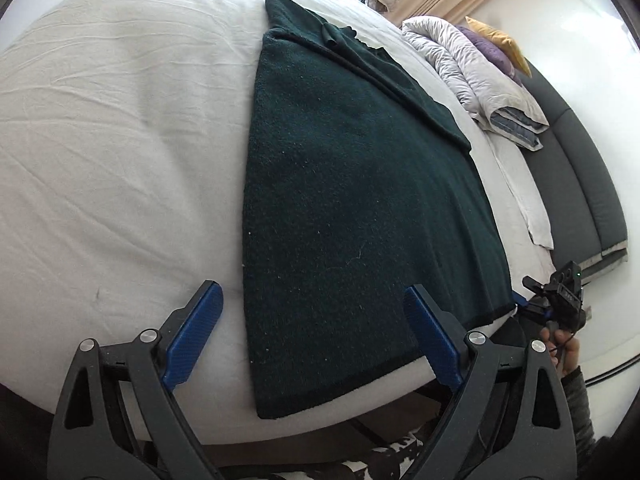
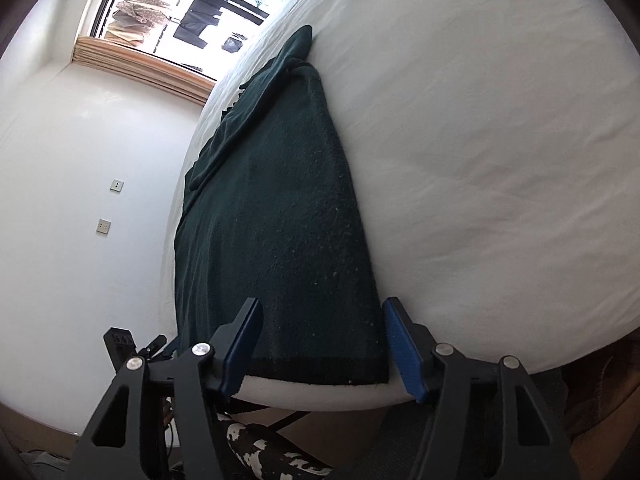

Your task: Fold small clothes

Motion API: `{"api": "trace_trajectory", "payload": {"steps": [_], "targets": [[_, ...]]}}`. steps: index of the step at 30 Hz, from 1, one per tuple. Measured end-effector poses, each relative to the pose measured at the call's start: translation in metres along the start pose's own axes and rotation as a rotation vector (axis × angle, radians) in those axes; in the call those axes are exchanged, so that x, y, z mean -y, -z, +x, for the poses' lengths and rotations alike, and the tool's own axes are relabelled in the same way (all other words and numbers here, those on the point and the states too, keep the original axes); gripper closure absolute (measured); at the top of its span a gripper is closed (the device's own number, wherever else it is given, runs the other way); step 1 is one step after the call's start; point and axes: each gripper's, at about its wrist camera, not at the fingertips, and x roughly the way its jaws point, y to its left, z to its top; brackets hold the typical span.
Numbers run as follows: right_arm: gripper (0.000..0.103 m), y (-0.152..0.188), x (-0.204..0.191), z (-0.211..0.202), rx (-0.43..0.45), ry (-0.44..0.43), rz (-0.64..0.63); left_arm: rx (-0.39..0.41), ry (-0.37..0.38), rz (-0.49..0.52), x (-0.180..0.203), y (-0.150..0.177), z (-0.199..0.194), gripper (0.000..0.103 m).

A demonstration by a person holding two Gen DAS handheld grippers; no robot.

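Nearest in the left wrist view, the left gripper (image 1: 314,334) hovers over the near edge of a bed (image 1: 120,160) with its blue-padded jaws spread wide and nothing between the pads; they straddle the near left corner of a dark green garment (image 1: 352,208) without pressing on it. In the right wrist view, the right gripper (image 2: 322,344) has its jaws partly spread on either side of the garment's near right corner (image 2: 280,240), by the dark hem band; the pads do not appear to pinch the cloth, so it holds nothing.

The garment lies flat on the white sheet as a long narrow strip running from the near edge away toward the far side. A sleeve (image 1: 360,64) looks folded in along the far right part, which suggests the lengthwise folds are done. What seems left is taking the near hem and folding it over toward the far end.

Farther off, to the right, a folded pale quilt (image 1: 472,76) and purple and yellow cushions (image 1: 492,46) lie on the bed. No basket, box or other container shows in either view.
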Motion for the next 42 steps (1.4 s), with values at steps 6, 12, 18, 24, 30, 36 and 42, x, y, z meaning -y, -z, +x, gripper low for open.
{"api": "trace_trajectory", "payload": {"steps": [6,12,18,24,30,36,42], "targets": [[0.045,0.008,-0.006,-0.013,0.020,0.094,-0.069,-0.007,-0.022,0.023,0.007,0.001,-0.003,0.012],[0.041,0.039,-0.058,-0.018,0.066,0.533,-0.553,0.136,-0.381,0.389,0.040,0.024,-0.011,0.011],[0.040,0.075,-0.085,-0.007,0.126,0.621,-0.765,0.350,-0.691,0.929,0.088,0.104,-0.003,0.011],[0.040,0.085,-0.098,0.003,0.137,0.623,-0.791,0.429,-0.878,1.253,0.101,0.150,0.026,0.010],[0.040,0.087,-0.101,0.004,0.144,0.611,-0.782,0.496,-0.841,1.378,0.111,0.170,0.016,0.008],[0.040,0.093,-0.112,0.015,0.143,0.606,-0.831,0.448,-0.907,1.459,0.098,0.178,0.034,0.005],[0.040,0.113,-0.131,0.024,0.169,0.620,-0.929,0.494,-0.984,1.571,0.098,0.172,0.062,0.004]]}}
